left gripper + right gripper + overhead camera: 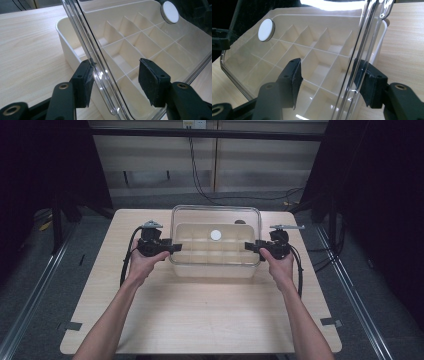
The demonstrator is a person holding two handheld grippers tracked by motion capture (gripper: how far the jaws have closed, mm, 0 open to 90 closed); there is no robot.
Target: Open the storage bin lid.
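A cream box (215, 270) split into several compartments sits at the back middle of the table, empty as far as I see. Its clear lid (215, 212) is tilted up over it and carries a white round disc (215, 235). My left gripper (175, 247) is at the lid's left edge, my right gripper (250, 246) at its right edge. In the left gripper view the open gripper (116, 75) straddles the lid rim (82, 32), which lies against the left pad. In the right gripper view the open gripper (329, 75) straddles the rim (367, 32) close to the right pad.
The light wooden table (200, 315) has bare room in front of the box and at both sides. Black cables trail from both grippers. Dark curtains stand left and right, and metal rails run along the floor beside the table.
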